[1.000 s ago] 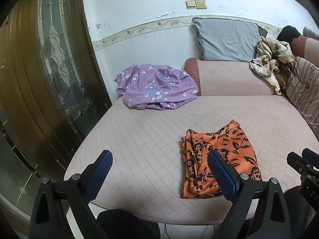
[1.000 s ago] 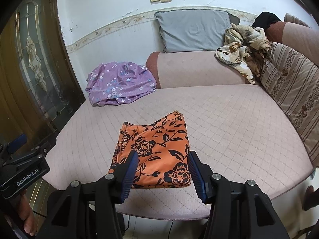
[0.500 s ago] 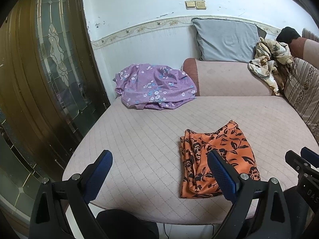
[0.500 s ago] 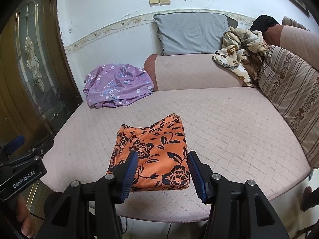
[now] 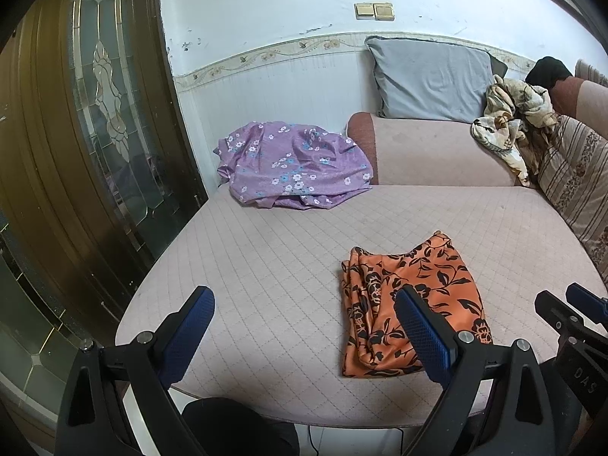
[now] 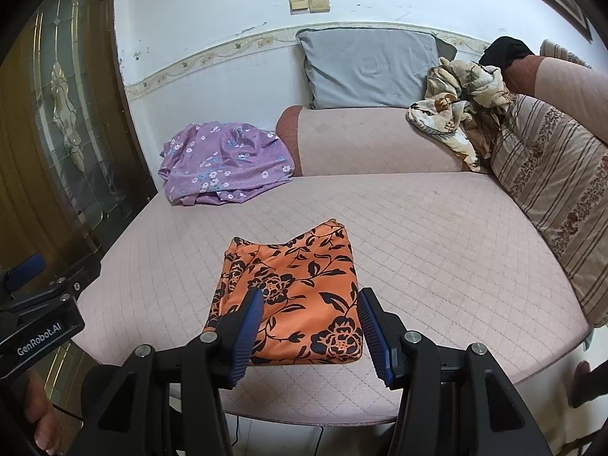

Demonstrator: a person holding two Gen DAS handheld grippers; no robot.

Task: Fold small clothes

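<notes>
Nothing has moved since before. The folded orange garment [image 6: 296, 296] lies on the sofa seat [image 6: 437, 235], untouched. The left hand-held gripper [image 5: 304, 336], marked "GenRobot.AI", gapes wide and empty; the right hand-held gripper [image 6: 309, 336] is half open and empty, its body partly cut off.

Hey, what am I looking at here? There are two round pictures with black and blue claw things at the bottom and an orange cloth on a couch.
Those claws are two hand-held grippers; a person carries one in each hand. Each round picture comes from a fisheye camera on one gripper, looking along its fingers. The left gripper stands wide open, the right gripper partly open; neither holds anything. On the pink quilted sofa seat lies a folded orange floral cloth. Behind it, a purple flowered garment sits crumpled, and a cream patterned cloth is heaped near a grey pillow.
</notes>
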